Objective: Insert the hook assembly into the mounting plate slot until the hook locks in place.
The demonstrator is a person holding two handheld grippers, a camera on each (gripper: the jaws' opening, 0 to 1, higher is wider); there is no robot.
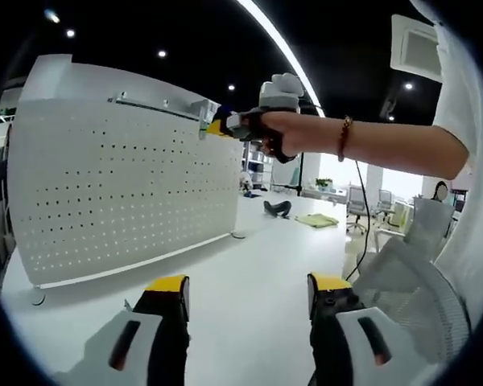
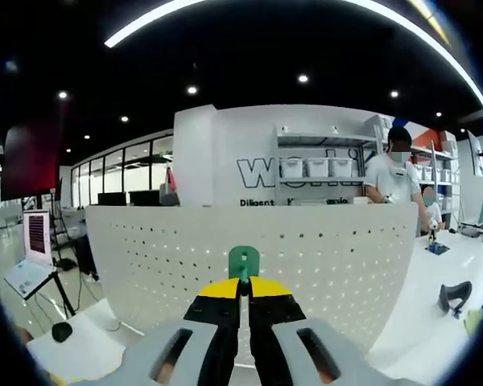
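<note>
the right tongs (image 2: 243, 291) are clamped on the green hook (image 2: 243, 262), held up at the top edge of the white pegboard (image 2: 322, 257) standing on the bench (image 1: 258, 257). the left tongs (image 1: 248, 299) wait apart, low. insertion looks underway; next likely calls for pressing the hook home until it locks.

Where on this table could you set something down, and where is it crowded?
Free: the white tabletop between the pegboard panel and the left gripper. Crowded: the panel's top edge, where the right gripper holds the green hook, and the far end, with scattered items.
</note>
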